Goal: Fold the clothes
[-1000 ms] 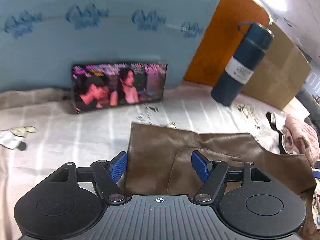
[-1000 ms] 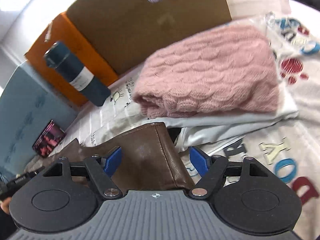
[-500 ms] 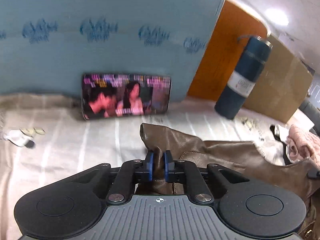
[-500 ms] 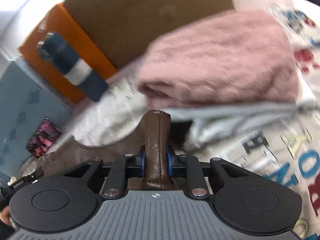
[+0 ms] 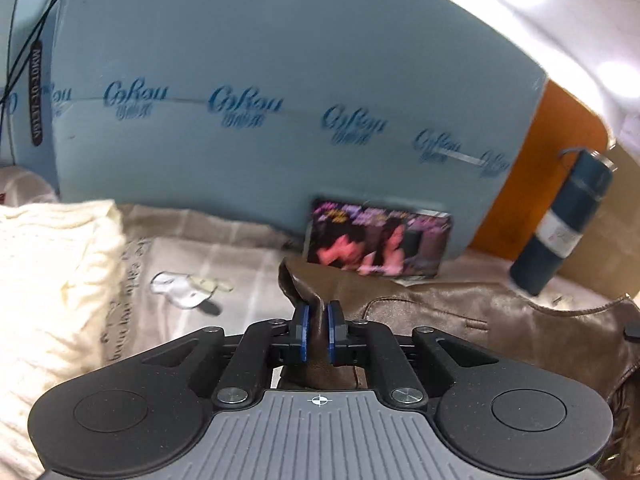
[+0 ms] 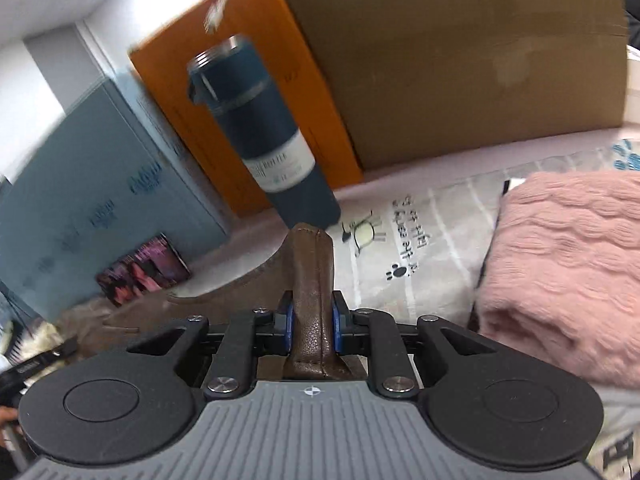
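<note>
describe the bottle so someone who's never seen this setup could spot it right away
Find the orange panel beside the big blue foam board at the back of the bed. The bottle stands before it, past the brown leather garment. It is the only tall dark teal cylinder, with a white label band.

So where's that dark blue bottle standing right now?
The dark blue bottle stands upright at the back of the bed, against the orange board, just beyond the brown garment; the left view shows it far right.
</note>
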`<state>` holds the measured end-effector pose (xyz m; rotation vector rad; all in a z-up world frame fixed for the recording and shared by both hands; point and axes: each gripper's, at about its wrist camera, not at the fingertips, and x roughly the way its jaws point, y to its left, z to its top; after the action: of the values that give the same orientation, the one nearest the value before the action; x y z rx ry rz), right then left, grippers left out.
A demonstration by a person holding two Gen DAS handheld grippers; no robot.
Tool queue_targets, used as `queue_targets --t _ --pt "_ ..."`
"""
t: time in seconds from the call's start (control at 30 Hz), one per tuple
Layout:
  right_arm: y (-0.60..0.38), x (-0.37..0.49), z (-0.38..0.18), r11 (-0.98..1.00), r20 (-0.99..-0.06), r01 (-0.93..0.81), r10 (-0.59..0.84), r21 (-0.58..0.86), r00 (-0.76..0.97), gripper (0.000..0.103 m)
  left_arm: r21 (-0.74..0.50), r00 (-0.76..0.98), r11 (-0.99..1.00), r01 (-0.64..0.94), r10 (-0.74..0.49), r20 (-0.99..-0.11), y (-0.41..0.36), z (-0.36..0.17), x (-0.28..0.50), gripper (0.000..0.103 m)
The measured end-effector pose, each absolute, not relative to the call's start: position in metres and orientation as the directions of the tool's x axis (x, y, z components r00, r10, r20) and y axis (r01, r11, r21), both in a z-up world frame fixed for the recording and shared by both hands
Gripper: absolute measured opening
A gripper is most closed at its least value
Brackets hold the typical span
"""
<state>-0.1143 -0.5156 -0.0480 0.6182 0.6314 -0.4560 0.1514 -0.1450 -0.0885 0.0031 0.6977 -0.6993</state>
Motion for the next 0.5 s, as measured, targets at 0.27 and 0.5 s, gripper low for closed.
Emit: queue_targets --t 0.27,0.5 --pt "-0.512 -0.126 -0.039 0.737 -0.696 0.604 -0.262 0.303 0.669 0.064 -0.210 0.589 0.834 0.510 -0.517 -0.620 -0.110 -0.068 0.145 0.029" --pt "-0.453 -0.145 -0.026 0.849 -0.671 0.380 -0.041 0.367 0.740 0.073 -0.279 0.483 0.800 0.532 -0.557 -0.675 -0.058 -0.073 0.093 0.062"
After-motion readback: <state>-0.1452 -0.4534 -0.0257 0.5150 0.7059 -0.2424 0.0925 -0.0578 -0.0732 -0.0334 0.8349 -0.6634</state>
